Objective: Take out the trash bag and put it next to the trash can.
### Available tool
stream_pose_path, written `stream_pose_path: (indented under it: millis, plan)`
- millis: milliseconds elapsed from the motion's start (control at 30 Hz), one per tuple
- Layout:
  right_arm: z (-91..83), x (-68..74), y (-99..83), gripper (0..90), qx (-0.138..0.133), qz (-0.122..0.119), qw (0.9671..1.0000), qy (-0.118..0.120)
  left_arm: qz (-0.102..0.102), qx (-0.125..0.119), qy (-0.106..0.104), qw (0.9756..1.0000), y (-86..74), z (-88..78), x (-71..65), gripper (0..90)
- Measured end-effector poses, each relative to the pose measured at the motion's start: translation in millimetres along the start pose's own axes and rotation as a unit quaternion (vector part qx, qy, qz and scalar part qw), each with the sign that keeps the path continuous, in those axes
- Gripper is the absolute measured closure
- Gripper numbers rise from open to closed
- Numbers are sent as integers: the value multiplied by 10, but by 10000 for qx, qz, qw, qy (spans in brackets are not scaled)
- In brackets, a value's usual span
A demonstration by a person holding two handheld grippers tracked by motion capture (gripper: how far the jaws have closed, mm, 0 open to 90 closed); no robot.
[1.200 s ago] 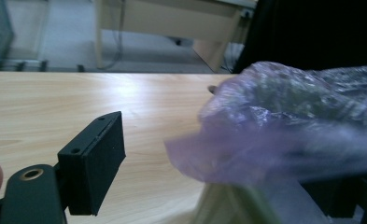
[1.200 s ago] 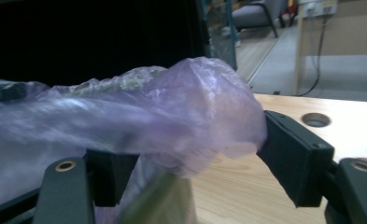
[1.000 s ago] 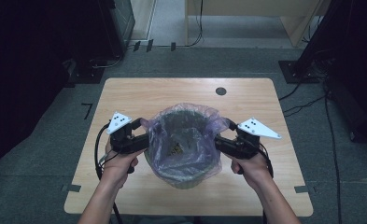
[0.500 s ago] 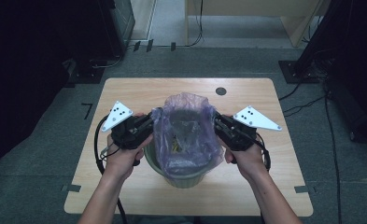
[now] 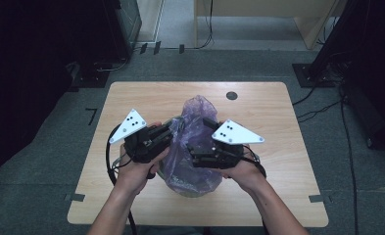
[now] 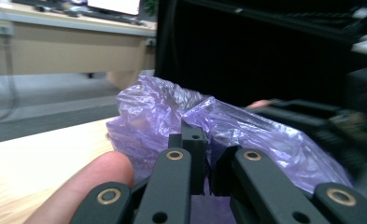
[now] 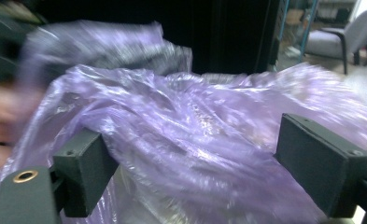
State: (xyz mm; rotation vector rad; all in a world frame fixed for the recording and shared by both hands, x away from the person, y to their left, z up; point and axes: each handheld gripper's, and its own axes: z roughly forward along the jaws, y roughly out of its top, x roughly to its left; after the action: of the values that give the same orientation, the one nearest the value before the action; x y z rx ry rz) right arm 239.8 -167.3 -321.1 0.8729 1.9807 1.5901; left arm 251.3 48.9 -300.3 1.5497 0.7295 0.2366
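Purple bag (image 5: 192, 147) at table (image 5: 288, 196) centre, mouth gathered into a peak vs. spread wide 1 s ago; closing likely underway. L gripper (image 5: 166, 137) jaws narrow, pinching film. R gripper (image 5: 196, 152) jaws wide, film between.

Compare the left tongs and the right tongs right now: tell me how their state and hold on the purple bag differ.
The left tongs are shut, pinching a fold of the purple bag; the right tongs stand wide open, with plastic lying loose between the jaws. The left tongs sit at the bag's left side, the right tongs at its right. Both are hand-held and carry a grey dotted plate.
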Motion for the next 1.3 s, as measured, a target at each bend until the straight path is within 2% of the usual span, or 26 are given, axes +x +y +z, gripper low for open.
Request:
stream_pose_path:
  millis: [33, 100, 133, 167, 233, 300, 367, 400, 433, 500, 567, 600, 733, 800, 867, 1000, 1033, 1100, 1133, 1300]
  plan:
    - [40, 22, 13, 147, 131, -31, 9999, -27, -25, -2, -86, 10000, -5, -8, -8, 883]
    - [100, 75, 30, 164, 191, -78, 9998, -57, -64, -25, -229, 9997, -21, -30, -26, 883]
    - [134, 103, 40, 213, 271, -105, 9995, -110, -67, -38, -272, 9996, -31, -43, -31, 883]
    - [159, 133, 46, 309, 295, -142, 9993, -156, -56, -31, -286, 9996, -40, -58, -33, 883]
    - [183, 188, 49, 558, 229, -280, 9988, -325, -86, -79, -329, 9994, -56, -94, -26, 881]
    - [191, 197, 59, 761, 188, -266, 9988, -368, -60, -158, -320, 9993, -76, -144, -14, 848]
    - [177, 198, 70, 874, 88, -218, 9987, -462, 5, -251, -188, 9995, -99, -194, -3, 702]
    - [159, 189, 87, 896, 7, -235, 9978, -628, 44, -282, -109, 9995, -110, -216, 5, 552]
    - [159, 189, 87, 896, 7, -235, 9978, -628, 39, -304, -46, 9995, -119, -239, 21, 552]
    - [129, 173, 103, 900, -81, -240, 9968, -762, 1, -356, 108, 9993, -138, -284, 57, 435]
    - [69, 140, 129, 900, -292, -188, 9952, -918, 7, -346, 392, 9986, -155, -322, 90, 292]
    - [69, 140, 129, 900, -292, -188, 9952, -918, 11, -368, 494, 9981, -166, -341, 110, 292]
    - [-17, 71, 178, 900, -619, -37, 9917, -1130, -16, -487, 844, 9952, -208, -418, 189, 242]
    - [-69, 48, 202, 900, -807, 39, 9898, -1175, 0, -520, 1078, 9928, -236, -448, 225, 223]
    - [-118, 35, 226, 900, -997, 37, 9873, -1234, 14, -540, 1352, 9893, -270, -480, 262, 203]
    - [-209, 35, 272, 900, -1317, 13, 9819, -1360, 9, -525, 1636, 9851, -350, -549, 353, 183]
    - [-228, 38, 283, 900, -1373, 24, 9806, -1397, 58, -505, 1730, 9836, -377, -566, 373, 182]
    - [-266, 33, 305, 900, -1474, 13, 9784, -1447, 136, -453, 2003, 9786, -434, -596, 417, 178]
    - [-283, 30, 315, 900, -1518, 9, 9773, -1479, 121, -431, 2110, 9765, -461, -612, 447, 175]
    - [-380, 0, 369, 900, -1725, -14, 9711, -1652, -84, -409, 2381, 9703, -583, -720, 604, 137]
